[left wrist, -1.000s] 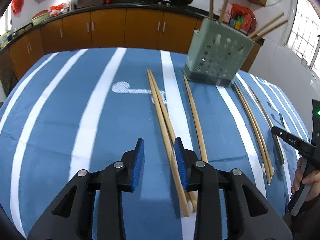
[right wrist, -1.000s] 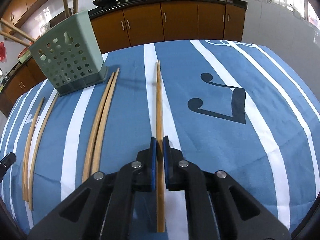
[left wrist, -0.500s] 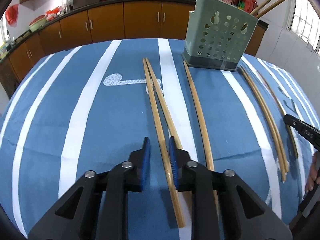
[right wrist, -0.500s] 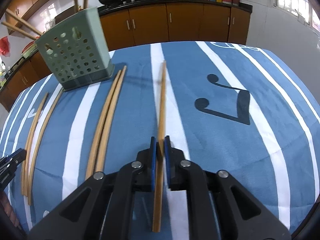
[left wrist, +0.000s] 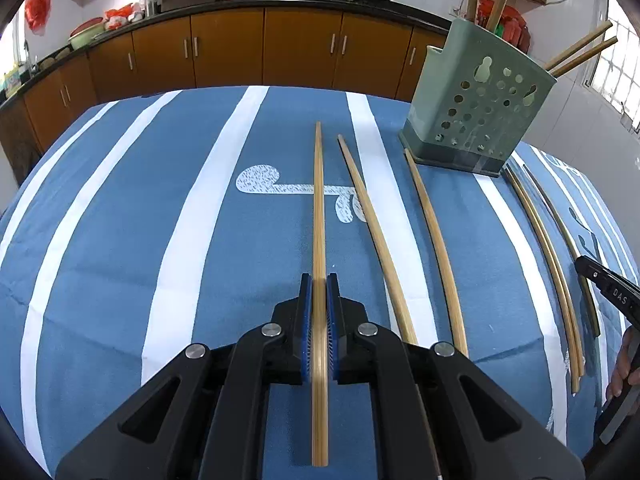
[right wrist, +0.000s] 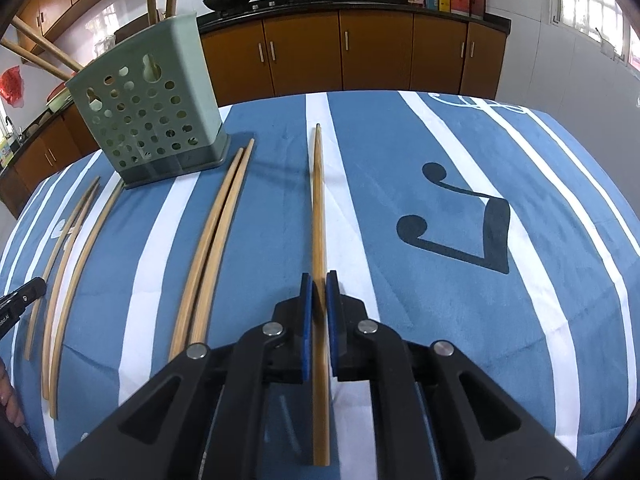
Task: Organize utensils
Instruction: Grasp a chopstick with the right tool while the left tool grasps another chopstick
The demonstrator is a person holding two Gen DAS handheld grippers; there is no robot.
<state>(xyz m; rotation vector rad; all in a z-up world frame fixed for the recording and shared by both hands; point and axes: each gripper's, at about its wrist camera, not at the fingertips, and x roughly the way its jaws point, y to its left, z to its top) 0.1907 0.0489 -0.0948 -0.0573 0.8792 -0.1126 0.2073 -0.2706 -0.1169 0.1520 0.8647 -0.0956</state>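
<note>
My left gripper (left wrist: 319, 280) is shut on a long wooden chopstick (left wrist: 319, 208) that points forward over the blue striped tablecloth (left wrist: 140, 220). My right gripper (right wrist: 319, 278) is shut on another wooden chopstick (right wrist: 317, 200), also pointing forward. A green perforated utensil holder (left wrist: 480, 116) stands at the far right of the left wrist view and at the far left of the right wrist view (right wrist: 148, 108), with several chopsticks sticking out of it. Loose chopsticks (left wrist: 376, 236) lie on the cloth.
More loose chopsticks lie near the holder (right wrist: 216, 236) and toward the cloth's edge (left wrist: 548, 256). Brown kitchen cabinets (left wrist: 260, 52) with woks on the counter run along the far wall. The right gripper's tip shows at the left wrist view's right edge (left wrist: 608, 286).
My left gripper has closed on a chopstick that lay on the cloth, and that stick now points straight ahead. My right gripper keeps its hold on its chopstick.
</note>
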